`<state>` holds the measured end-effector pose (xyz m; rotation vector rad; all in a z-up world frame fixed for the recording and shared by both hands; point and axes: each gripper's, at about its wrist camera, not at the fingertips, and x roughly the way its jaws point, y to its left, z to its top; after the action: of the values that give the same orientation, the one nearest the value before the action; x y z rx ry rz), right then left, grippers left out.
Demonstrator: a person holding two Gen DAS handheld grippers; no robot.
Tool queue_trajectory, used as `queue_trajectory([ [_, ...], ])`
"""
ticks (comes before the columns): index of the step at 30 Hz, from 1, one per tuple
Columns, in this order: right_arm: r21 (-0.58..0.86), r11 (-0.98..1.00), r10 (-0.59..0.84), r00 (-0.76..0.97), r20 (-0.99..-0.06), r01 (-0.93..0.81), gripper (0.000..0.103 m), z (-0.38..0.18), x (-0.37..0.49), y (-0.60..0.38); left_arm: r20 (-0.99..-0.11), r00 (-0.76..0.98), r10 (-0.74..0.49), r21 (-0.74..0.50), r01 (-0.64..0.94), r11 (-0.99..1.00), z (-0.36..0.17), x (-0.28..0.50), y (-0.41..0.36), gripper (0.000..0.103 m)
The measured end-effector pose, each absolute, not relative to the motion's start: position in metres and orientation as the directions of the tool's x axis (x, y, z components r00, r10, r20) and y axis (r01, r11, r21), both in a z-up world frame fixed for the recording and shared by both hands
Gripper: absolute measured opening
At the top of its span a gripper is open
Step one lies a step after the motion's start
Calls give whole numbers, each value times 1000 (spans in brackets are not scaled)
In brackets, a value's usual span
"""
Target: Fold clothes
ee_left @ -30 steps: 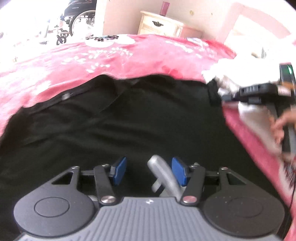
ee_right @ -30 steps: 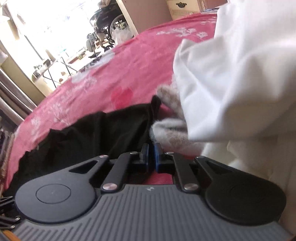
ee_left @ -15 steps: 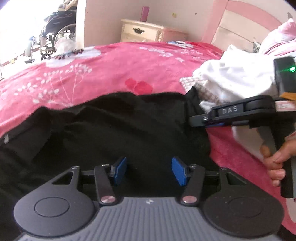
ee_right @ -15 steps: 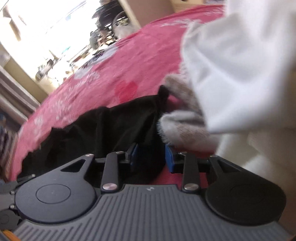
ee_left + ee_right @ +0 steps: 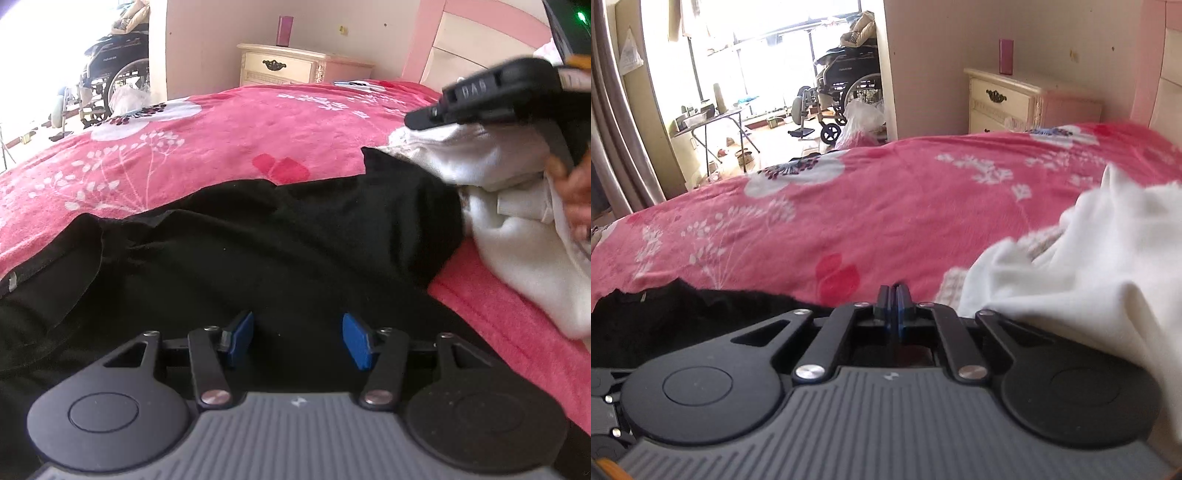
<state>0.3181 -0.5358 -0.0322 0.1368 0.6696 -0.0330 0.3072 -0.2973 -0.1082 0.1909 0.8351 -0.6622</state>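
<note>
the black garment [image 5: 258,251] lies spread over the near part of the bed [image 5: 229,140], on its pink flowered cover, with rumpled edges and a small grey tag at its far left. the left gripper [image 5: 297,339] hangs low over the middle of the garment, its blue-padded jaws standing apart with nothing between them, only black cloth showing underneath.

to the right, a heap of white clothes [image 5: 517,236] rests on the bed, its near left edge touching the right end of the black garment. the right gripper [image 5: 495,99] is above that heap in the left wrist view, held by a hand [image 5: 572,192] at the right edge. in its own view the right gripper [image 5: 895,310] has its jaws pressed together, with no cloth caught between the pads; the white clothes [image 5: 1071,273] sit just to its right and the black garment [image 5: 665,314] to its near left.

beyond the bed stand a cream bedside cabinet [image 5: 1008,103] with a small pink box [image 5: 1006,56] on top, and a wheelchair [image 5: 846,88] by the bright doorway.
</note>
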Motion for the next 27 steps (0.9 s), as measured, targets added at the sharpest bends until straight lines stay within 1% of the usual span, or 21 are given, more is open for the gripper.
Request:
queue_trajectory([
  [4,126,990,26,774,-633,69,2,-27,321,-539,-740,483,-468,-99,609,787,-107,308,-297,55],
  [5,141,988,41,766,-641,66,4,-28,322,-539,-741,482,-468,-101,609,786,-107,308,-296,55],
  [7,181,982,77,748,-660,59,4,-31,324,-539,-742,484,-464,-92,612,785,-107,308,-295,55],
  [9,178,982,75,732,-677,64,8,-35,329,-536,-742,488,-460,-82,615,784,-107,306,-294,55],
  [10,172,983,71,724,-686,67,18,-37,332,-534,-742,490,-458,-79,614,785,-107,305,-294,55],
  [11,162,984,63,713,-698,72,32,-41,336,-532,-742,491,-456,-78,612,787,-108,305,-294,55],
  [13,138,987,43,687,-725,84,38,-50,345,-529,-742,493,-454,-77,609,789,-108,304,-293,55],
  [14,114,990,30,672,-739,81,38,-55,349,-526,-742,495,-452,-75,609,790,-108,304,-293,55],
  [16,52,997,-2,644,-765,65,37,-64,357,-519,-742,498,-449,-69,610,790,-108,304,-294,55],
  [17,13,998,-25,635,-772,55,35,-69,360,-515,-742,500,-447,-65,611,789,-108,303,-293,55],
  [20,-103,994,-100,628,-772,32,35,-76,363,-505,-741,502,-447,-62,612,789,-108,302,-291,55],
  [24,-193,981,-136,633,-762,-21,34,-82,364,-497,-737,505,-449,-59,614,787,-109,300,-289,55],
  [25,-214,976,-141,636,-759,-39,28,-84,364,-494,-736,507,-449,-58,614,787,-109,300,-289,55],
  [26,-219,974,-135,637,-759,-54,12,-85,364,-493,-735,508,-449,-56,614,787,-110,300,-288,55],
  [27,-212,976,-126,645,-754,-58,6,-84,363,-494,-735,509,-448,-55,613,788,-109,299,-288,55],
])
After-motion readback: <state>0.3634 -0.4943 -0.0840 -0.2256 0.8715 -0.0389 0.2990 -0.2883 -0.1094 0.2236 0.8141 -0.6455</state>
